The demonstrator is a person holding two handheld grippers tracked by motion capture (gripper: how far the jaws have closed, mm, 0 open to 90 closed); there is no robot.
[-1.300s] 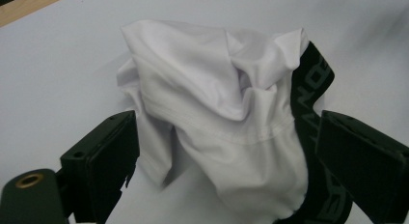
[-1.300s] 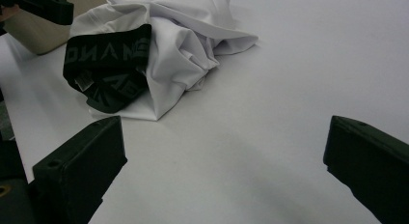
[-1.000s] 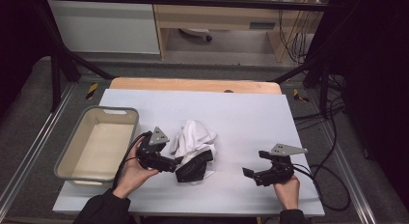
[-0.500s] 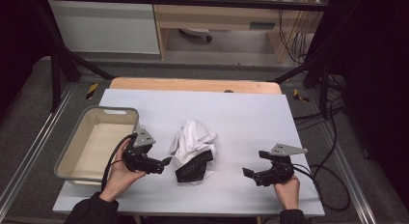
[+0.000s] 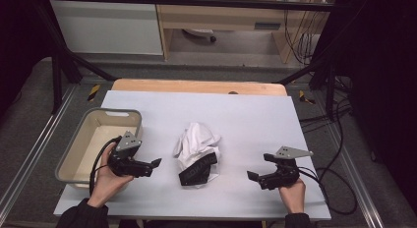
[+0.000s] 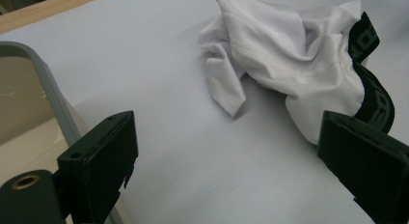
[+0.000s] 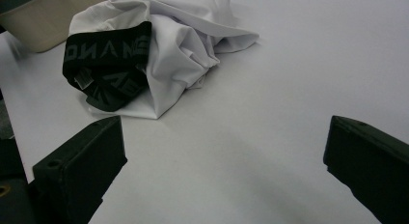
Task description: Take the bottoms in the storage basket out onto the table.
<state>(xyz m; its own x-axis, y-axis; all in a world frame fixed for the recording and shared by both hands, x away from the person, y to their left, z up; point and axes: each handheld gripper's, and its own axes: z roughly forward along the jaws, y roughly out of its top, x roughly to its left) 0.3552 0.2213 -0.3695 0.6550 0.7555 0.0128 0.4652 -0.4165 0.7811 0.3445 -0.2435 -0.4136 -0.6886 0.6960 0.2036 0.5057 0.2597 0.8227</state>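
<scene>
A crumpled white garment [image 5: 195, 142] with a black lettered waistband [image 5: 197, 170] lies in a heap at the middle of the white table. My left gripper [image 5: 151, 167] is open and empty, a short way left of the heap, beside the tub's near corner. In the left gripper view its jaws stand wide apart [image 6: 231, 156], with the garment [image 6: 289, 55] ahead to the right. My right gripper [image 5: 258, 166] is open and empty, to the right of the heap near the front edge. The right gripper view has wide jaws [image 7: 226, 161] and the garment [image 7: 183, 45] beyond them.
A beige plastic tub [image 5: 118, 112] stands at the table's left edge; its rim [image 6: 43, 84] runs close by my left jaw. A wooden strip [image 5: 196, 85] borders the far side of the table. Cables trail off the right edge.
My left gripper has drawn back to the left, away from the garment's waistband and toward the tub. The garment stays in its heap. The right gripper has not moved.
</scene>
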